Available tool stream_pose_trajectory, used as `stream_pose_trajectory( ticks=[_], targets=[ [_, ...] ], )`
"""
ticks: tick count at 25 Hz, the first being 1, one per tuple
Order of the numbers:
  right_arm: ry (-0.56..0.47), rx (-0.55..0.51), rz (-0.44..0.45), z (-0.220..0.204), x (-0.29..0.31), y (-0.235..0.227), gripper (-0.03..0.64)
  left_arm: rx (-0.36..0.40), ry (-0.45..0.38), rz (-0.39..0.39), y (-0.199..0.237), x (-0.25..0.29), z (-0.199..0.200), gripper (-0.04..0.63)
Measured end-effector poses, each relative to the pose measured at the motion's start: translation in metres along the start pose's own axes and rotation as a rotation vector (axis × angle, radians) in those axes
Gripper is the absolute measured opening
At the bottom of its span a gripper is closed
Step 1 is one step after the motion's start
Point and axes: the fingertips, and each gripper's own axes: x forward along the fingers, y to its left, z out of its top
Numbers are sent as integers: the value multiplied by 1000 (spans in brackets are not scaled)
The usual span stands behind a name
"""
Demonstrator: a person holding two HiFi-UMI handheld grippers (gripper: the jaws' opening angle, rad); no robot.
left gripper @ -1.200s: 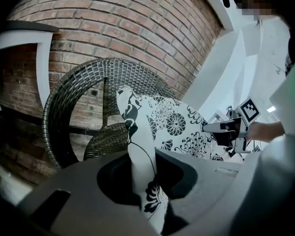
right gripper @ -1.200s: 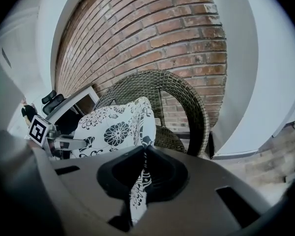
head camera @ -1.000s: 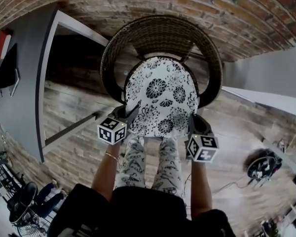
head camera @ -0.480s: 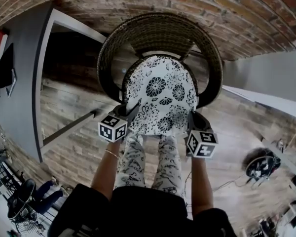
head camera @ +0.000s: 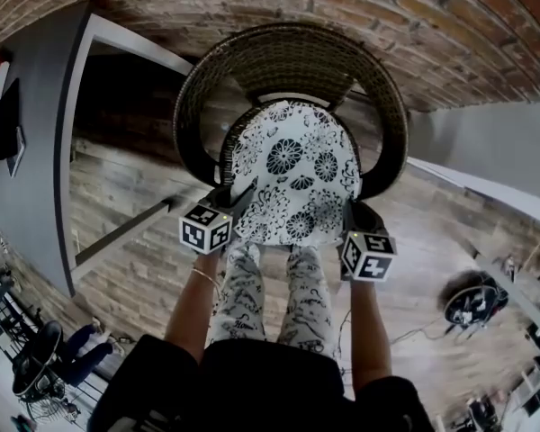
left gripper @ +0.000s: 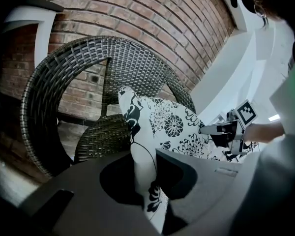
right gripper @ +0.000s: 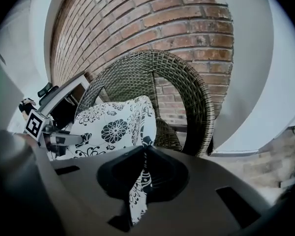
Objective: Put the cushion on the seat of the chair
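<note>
A white cushion (head camera: 295, 176) with black flower print hangs between my two grippers, over the round seat (head camera: 237, 133) of a dark wicker chair (head camera: 290, 57). My left gripper (head camera: 223, 207) is shut on the cushion's near left edge (left gripper: 143, 161). My right gripper (head camera: 351, 219) is shut on its near right edge (right gripper: 139, 186). In the left gripper view the cushion (left gripper: 172, 127) stretches across to the right gripper (left gripper: 221, 130), with the chair seat (left gripper: 101, 139) below and behind it. The right gripper view shows the chair's curved back (right gripper: 187, 90) behind the cushion (right gripper: 113, 127), which hides most of the seat.
A red brick wall (head camera: 360, 7) stands right behind the chair. A grey table (head camera: 36, 133) sits at the left, a white wall panel (head camera: 495, 142) at the right. The floor is wood planks (head camera: 135, 268). The person's patterned trouser legs (head camera: 270, 295) are below the cushion.
Both grippers have carried the cushion a little forward toward the chair; the chair's back looms larger in both gripper views. The grips have not changed.
</note>
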Motion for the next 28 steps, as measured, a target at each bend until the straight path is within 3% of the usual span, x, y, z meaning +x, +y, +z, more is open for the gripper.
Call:
stream_pose_trajectory(
  ticks=[28],
  targets=[
    [76,-22,-47,1,19,-12,15,-23,45,0,3,4,-2,44]
  ],
)
